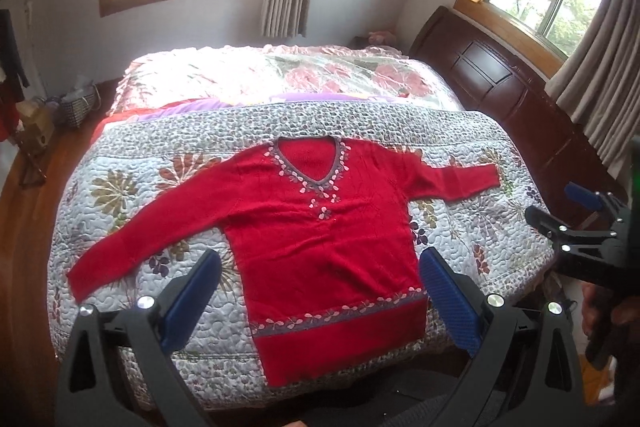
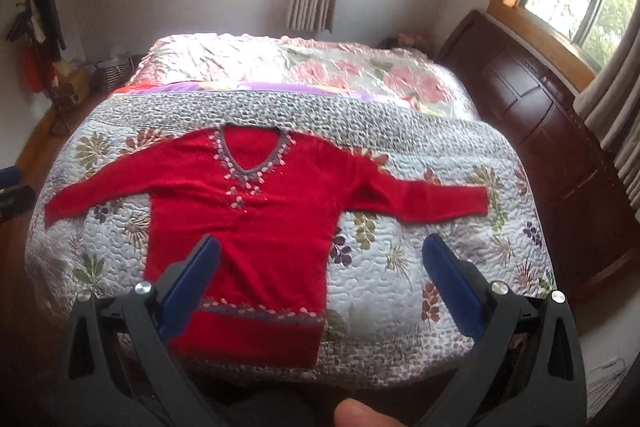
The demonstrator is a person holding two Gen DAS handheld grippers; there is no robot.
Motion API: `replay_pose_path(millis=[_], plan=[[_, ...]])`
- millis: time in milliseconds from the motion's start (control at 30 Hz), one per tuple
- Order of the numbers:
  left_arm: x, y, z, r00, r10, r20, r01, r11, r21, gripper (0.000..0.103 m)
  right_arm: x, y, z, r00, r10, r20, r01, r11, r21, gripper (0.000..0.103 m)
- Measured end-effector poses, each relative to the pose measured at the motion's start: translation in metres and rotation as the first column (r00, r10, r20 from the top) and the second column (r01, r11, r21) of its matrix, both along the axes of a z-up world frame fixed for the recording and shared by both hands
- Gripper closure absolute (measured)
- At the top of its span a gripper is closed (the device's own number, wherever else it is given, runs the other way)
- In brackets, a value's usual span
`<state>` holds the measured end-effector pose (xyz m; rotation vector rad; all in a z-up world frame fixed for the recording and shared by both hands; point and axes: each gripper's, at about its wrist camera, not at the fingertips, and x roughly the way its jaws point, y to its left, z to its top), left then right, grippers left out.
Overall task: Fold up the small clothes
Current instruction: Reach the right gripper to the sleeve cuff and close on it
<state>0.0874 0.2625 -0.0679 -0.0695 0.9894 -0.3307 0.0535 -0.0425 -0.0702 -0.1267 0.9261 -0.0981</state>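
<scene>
A red V-neck sweater [image 1: 320,227] [image 2: 256,211] lies flat and face up on the quilted bedspread, both sleeves spread out sideways, its hem at the bed's near edge. My left gripper [image 1: 320,263] hovers open above the sweater's lower body, holding nothing. My right gripper [image 2: 322,247] is open too, held above the lower right side of the sweater and the quilt beside it. In the left wrist view, the right gripper [image 1: 560,215] shows at the right edge, off the bed's side.
The floral quilt [image 1: 160,195] [image 2: 420,247] covers the near half of the bed, with a pink flowered cover behind it. A dark wooden headboard [image 1: 500,83] runs along the right. A basket [image 1: 80,103] and clutter stand on the floor at the left.
</scene>
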Motion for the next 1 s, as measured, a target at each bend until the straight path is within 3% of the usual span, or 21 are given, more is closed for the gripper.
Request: replay_pose_path(millis=[100,167,200,233,333,367,433,500,633,667,733,833,900,1000], plan=[[0.015,-0.011,-0.007,1.000,-0.016,-0.019,0.015,0.999,-0.037,0.004,0.011,-0.052,-0.019,0.997,-0.076,0.007,0.075,0.995,0.059,0.003],[0.022,-0.020,-0.010,1.000,-0.009,-0.019,0.008,0.999,-0.032,0.004,0.025,-0.098,-0.038,0.988,-0.151,-0.040,0.155,0.981,0.117,0.004],[0.026,-0.024,-0.013,1.000,-0.004,-0.023,0.003,0.999,-0.037,0.004,0.032,-0.125,-0.049,0.979,-0.191,-0.068,0.200,0.964,0.174,0.006],[0.030,-0.029,-0.015,1.000,0.002,-0.027,-0.004,0.999,-0.049,0.004,0.039,-0.152,-0.061,0.968,-0.234,-0.093,0.250,0.938,0.238,0.016],[0.035,-0.044,-0.019,0.999,0.021,-0.046,-0.025,0.997,-0.073,0.004,0.058,-0.233,-0.107,0.912,-0.338,-0.231,0.407,0.816,0.411,0.046],[0.037,-0.050,-0.020,0.998,0.040,-0.048,-0.044,0.996,-0.076,0.004,0.063,-0.258,-0.121,0.893,-0.366,-0.263,0.450,0.769,0.454,0.047],[0.041,-0.063,-0.020,0.996,0.064,-0.066,-0.070,0.992,-0.102,0.004,0.073,-0.304,-0.144,0.858,-0.413,-0.304,0.513,0.678,0.526,0.046],[0.046,-0.077,-0.021,0.994,0.079,-0.080,-0.087,0.991,-0.105,0.004,0.084,-0.349,-0.163,0.843,-0.436,-0.316,0.529,0.564,0.634,0.045],[0.058,-0.106,-0.023,0.986,0.114,-0.122,-0.126,0.988,-0.093,0.004,0.116,-0.431,-0.206,0.813,-0.470,-0.344,0.530,0.351,0.772,0.029],[0.060,-0.112,-0.023,0.984,0.121,-0.134,-0.134,0.987,-0.092,0.004,0.123,-0.450,-0.215,0.801,-0.496,-0.336,0.524,0.309,0.793,0.026],[0.066,-0.125,-0.025,0.977,0.138,-0.163,-0.152,0.985,-0.080,0.004,0.138,-0.483,-0.236,0.772,-0.527,-0.354,0.545,0.265,0.795,0.027],[0.072,-0.139,-0.029,0.963,0.172,-0.205,-0.190,0.980,-0.067,0.004,0.157,-0.527,-0.276,0.735,-0.541,-0.408,0.551,0.126,0.825,0.028],[0.074,-0.147,-0.031,0.953,0.197,-0.230,-0.215,0.975,-0.056,0.004,0.164,-0.545,-0.293,0.714,-0.561,-0.419,0.560,0.099,0.822,0.030],[0.073,-0.157,-0.032,0.944,0.221,-0.245,-0.233,0.972,-0.020,0.004,0.177,-0.559,-0.315,0.703,-0.561,-0.437,0.582,0.099,0.807,0.034]])
